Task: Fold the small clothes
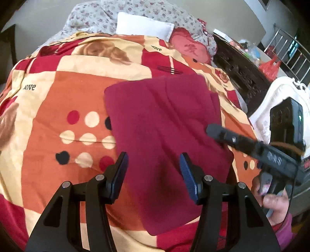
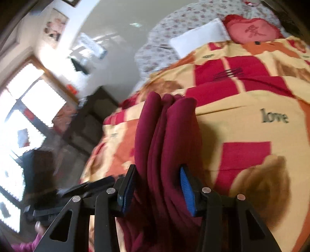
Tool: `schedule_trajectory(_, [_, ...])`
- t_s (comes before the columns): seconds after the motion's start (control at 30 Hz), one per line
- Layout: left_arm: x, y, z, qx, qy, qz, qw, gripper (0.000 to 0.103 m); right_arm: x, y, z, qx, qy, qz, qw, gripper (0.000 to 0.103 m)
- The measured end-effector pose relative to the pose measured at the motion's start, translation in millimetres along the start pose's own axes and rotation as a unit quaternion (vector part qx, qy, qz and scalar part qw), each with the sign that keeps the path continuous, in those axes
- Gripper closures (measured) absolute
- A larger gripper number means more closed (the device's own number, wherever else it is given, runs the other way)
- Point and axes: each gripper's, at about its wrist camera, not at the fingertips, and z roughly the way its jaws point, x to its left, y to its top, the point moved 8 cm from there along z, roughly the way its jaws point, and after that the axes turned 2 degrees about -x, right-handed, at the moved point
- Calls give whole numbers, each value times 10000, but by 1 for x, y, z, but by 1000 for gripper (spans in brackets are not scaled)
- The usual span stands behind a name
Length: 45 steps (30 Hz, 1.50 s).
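A dark red folded garment [image 1: 164, 139] lies on the patterned bedspread [image 1: 64, 100]. My left gripper [image 1: 154, 164] hovers open just above its near half, holding nothing. My right gripper [image 1: 211, 130] comes in from the right, its fingers at the garment's right edge. In the right wrist view the right gripper [image 2: 158, 174] has several thick layers of the garment [image 2: 166, 145] between its blue pads, with the jaws spread wide around the bundle. The left gripper [image 2: 81, 190] shows blurred at the lower left.
The bedspread [image 2: 242, 120] covers a bed with a white pillow [image 1: 143, 26], a red heart cushion [image 1: 189, 48] and a floral quilt [image 1: 93, 17] at the head. A dark carved cabinet [image 1: 240, 73] and a white bed frame [image 1: 271, 108] stand to the right.
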Motion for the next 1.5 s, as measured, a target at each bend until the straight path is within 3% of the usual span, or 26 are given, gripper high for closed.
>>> schedule_trajectory(0.17, [14, -9, 15, 94, -120, -462, 9988, 46, -27, -4, -7, 196, -112, 166, 9996, 60])
schedule_trajectory(0.23, [25, -17, 27, 225, -83, -670, 9975, 38, -37, -7, -7, 252, -159, 282, 9992, 59])
schedule_trajectory(0.33, [32, -27, 38, 256, -260, -1023, 9941, 24, -54, -8, -6, 231, 54, 665, 9975, 48])
schedule_trajectory(0.4, [30, -30, 46, 275, -480, -1206, 9912, 23, -61, -9, -2, 288, 97, 806, 9963, 33])
schedule_trajectory(0.57, [15, -27, 69, 419, -683, -1168, 9899, 20, -78, -16, 13, 544, -21, 948, 9940, 29])
schedule_trajectory(0.67, [10, -24, 79, 359, -743, -1212, 9892, 19, -79, -24, 23, 664, 279, 1102, 9913, 29])
schedule_trajectory(0.7, [7, -23, 79, 352, -716, -1109, 9906, 20, -78, -25, 24, 644, 370, 1107, 9911, 31])
schedule_trajectory(0.77, [3, -22, 76, 408, -578, -912, 9933, 42, -72, -28, 23, 691, 440, 1045, 9912, 46])
schedule_trajectory(0.8, [0, -19, 69, 411, -569, -792, 9944, 48, -66, -28, 20, 691, 460, 960, 9919, 52])
schedule_trajectory(0.83, [0, -15, 61, 402, -629, -757, 9943, 56, -57, -26, 14, 681, 537, 884, 9923, 53])
schedule_trajectory(0.9, [2, -7, 42, 401, -733, -761, 9936, 57, -41, -24, 7, 680, 783, 868, 9908, 53])
schedule_trajectory(1.03, [21, 0, 13, 454, -458, -599, 9961, 57, -9, -37, 4, 786, 1145, 798, 9871, 54])
schedule_trajectory(1.1, [31, -7, 12, 525, -278, -509, 9969, 57, -9, -50, 15, 934, 1032, 949, 9857, 52])
schedule_trajectory(1.2, [49, -33, 21, 786, 370, -400, 9954, 53, -30, -67, 18, 1093, 620, 1315, 9833, 50])
schedule_trajectory(1.33, [45, -35, -3, 299, 517, -192, 9980, 52, -39, -53, -24, 455, 598, 1495, 9859, 50])
schedule_trajectory(1.5, [34, -33, -30, -177, 645, 18, 9978, 52, 16, -41, -38, 472, 606, 399, 9962, 50])
